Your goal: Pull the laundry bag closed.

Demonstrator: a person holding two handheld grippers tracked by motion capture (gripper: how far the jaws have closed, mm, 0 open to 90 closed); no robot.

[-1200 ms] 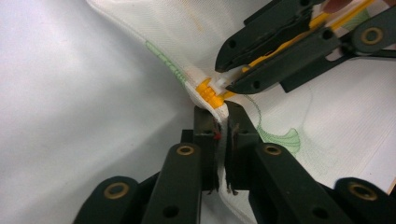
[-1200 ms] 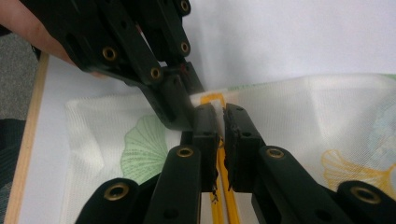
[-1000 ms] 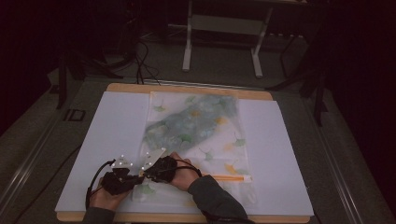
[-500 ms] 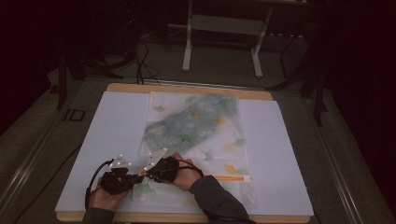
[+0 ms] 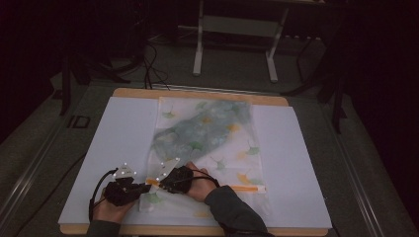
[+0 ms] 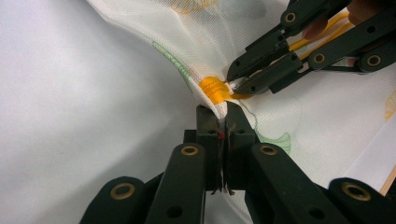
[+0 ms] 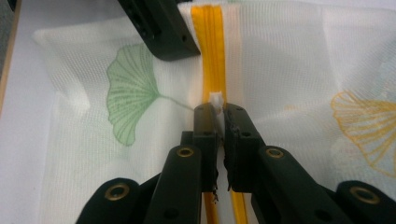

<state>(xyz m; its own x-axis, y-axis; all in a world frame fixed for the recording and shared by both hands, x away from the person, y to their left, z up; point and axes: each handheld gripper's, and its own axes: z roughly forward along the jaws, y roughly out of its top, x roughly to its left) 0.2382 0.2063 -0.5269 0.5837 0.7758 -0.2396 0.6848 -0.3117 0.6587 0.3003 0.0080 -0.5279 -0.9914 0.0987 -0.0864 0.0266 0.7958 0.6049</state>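
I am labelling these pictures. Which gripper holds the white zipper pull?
The right gripper: its jaws pinch the white pull on the orange zipper. The left gripper clamps mesh fabric.

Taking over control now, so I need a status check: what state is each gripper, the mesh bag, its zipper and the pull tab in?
left gripper: shut on the mesh bag's edge by the zipper end.
right gripper: shut on the white pull tab.
mesh bag: lying flat on the white sheet, contents inside, near corner bunched.
orange zipper: lies straight along the bag; open or closed, cannot tell.
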